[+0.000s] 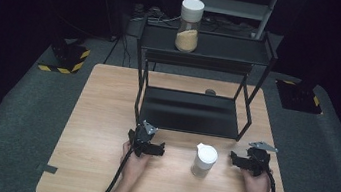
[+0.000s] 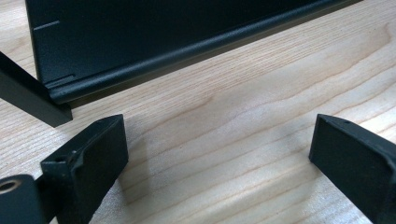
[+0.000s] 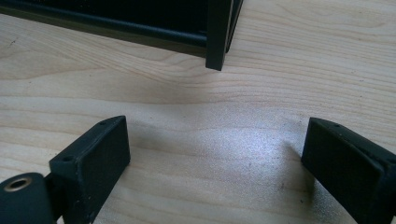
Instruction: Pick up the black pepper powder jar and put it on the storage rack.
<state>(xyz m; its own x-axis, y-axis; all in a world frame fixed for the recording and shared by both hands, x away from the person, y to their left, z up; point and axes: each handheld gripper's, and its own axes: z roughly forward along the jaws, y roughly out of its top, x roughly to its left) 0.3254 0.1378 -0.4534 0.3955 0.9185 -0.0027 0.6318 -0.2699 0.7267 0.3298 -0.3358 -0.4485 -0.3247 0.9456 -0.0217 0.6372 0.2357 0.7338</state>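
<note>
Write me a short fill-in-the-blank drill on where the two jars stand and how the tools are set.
1. The jar with tan contents stands on the rack's ____ shelf.
2. The white-lidded jar stands on the table, between the two ____.
3. The left tool and the right tool both have their jaws ____.

Missing words: top; tools; open

The high view looks forward and down from above the person's side, taking in the whole bench [image 1: 103, 132] with the black rack [image 1: 191, 111] at centre frame. Each gripper view sits low and close over the bench, looking past its own fingers at what seems to be the rack's bottom edge [image 2: 187, 51], which all three views share.
</note>
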